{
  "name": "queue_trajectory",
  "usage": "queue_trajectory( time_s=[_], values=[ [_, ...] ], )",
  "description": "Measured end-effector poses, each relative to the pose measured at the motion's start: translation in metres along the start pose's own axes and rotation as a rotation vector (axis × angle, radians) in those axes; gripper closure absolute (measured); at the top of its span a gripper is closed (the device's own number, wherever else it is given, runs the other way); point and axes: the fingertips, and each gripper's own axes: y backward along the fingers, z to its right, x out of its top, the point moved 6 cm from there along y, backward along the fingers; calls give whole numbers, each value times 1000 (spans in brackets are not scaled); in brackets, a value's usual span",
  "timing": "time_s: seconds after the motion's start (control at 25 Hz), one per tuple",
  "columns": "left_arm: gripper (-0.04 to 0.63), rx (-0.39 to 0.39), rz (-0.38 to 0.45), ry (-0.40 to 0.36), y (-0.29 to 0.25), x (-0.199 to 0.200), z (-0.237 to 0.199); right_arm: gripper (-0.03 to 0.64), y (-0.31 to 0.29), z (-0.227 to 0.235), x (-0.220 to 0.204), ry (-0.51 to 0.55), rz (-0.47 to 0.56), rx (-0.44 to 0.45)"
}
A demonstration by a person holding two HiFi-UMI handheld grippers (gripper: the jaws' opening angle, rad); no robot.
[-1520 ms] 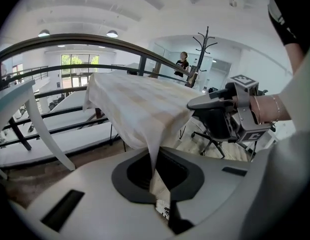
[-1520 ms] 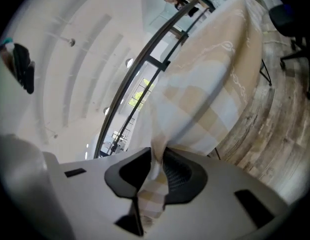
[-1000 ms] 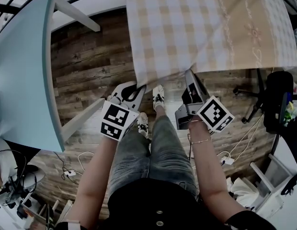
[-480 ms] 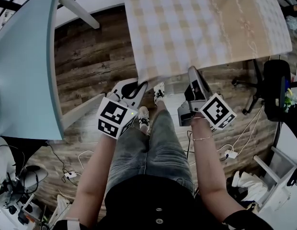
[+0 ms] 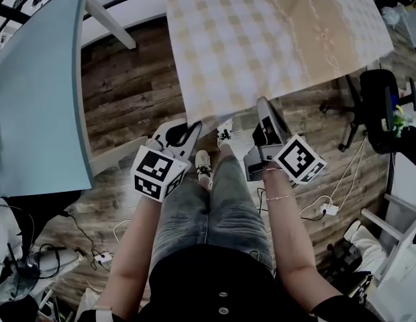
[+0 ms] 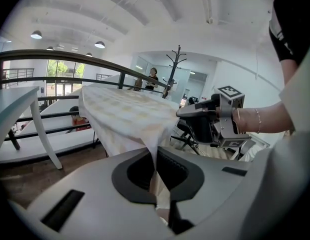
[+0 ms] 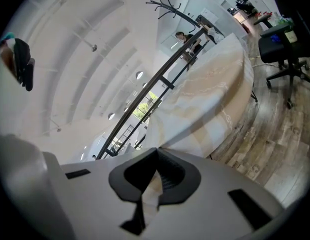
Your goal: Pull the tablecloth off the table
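The soft, light checked tablecloth [image 5: 275, 39], likely to slide and bunch, covers the tabletop with its length apparently running away from the person, and is best held at its near hem, where the left tool [image 5: 193, 125] and right tool [image 5: 262, 106] each pinch a fold tight

No words, numbers or brand names can be read; the only signs are black-and-white square code patterns on the cube [image 5: 154, 173] of the left claw [image 5: 193, 125] and the cube [image 5: 300, 159] of the right claw [image 5: 263, 104].
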Motion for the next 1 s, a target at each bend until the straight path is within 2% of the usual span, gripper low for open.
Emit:
queue_trajectory(
  time_s=[0.36,0.48,0.8,1.0],
  values=[
    [578,-43,9,-38,36,-8,25,591,41,-16,-20,32,-25,-24],
    [580,-41,18,-25,51,-15,38,591,60,-21,-30,51,-47,-17],
    [579,36,61,14,68,-27,85,591,108,-12,-39,59,-87,42],
    [578,61,75,24,82,-16,108,591,129,-21,-33,63,-116,67]
  ],
)
